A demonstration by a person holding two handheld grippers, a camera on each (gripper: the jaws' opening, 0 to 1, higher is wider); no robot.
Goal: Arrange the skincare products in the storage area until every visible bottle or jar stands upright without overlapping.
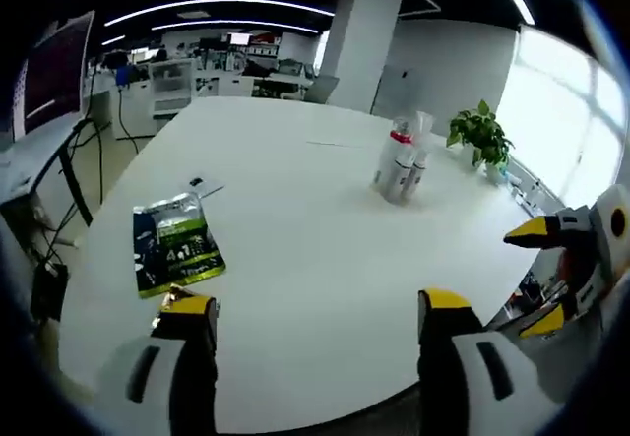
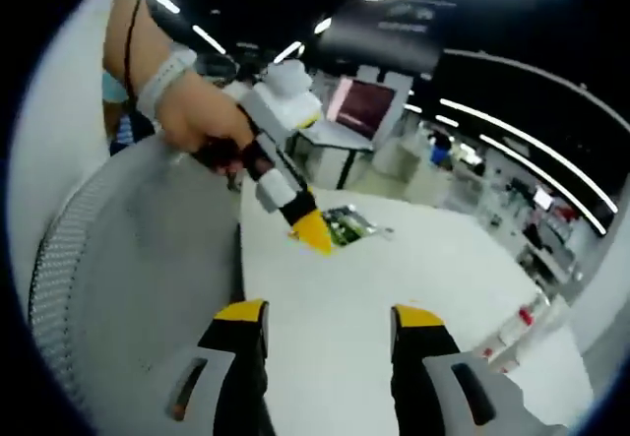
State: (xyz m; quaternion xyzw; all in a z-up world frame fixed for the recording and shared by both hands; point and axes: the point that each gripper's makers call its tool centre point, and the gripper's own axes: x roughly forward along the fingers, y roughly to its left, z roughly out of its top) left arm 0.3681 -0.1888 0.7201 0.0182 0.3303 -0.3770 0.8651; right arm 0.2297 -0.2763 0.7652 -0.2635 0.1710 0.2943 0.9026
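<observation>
Left gripper view: left gripper [image 1: 313,320] hovering over the near edge of the white surface [image 1: 295,249], jaws wide, holding nothing. Skincare bottles [image 1: 402,165] clustered upright toward the far right edge, just before a potted plant [image 1: 482,136]. Green sachet [image 1: 177,242] lying flat near the left edge. Right gripper [image 1: 539,279] entering at right.

Right gripper view: right gripper [image 2: 325,330] with jaws wide, empty, above the surface. Bottles [image 2: 517,336] well apart, at the right edge. Nothing grasped yet; arranging seemingly not begun.

Both tools [image 1: 315,313] [image 2: 325,323] agape, empty.
</observation>
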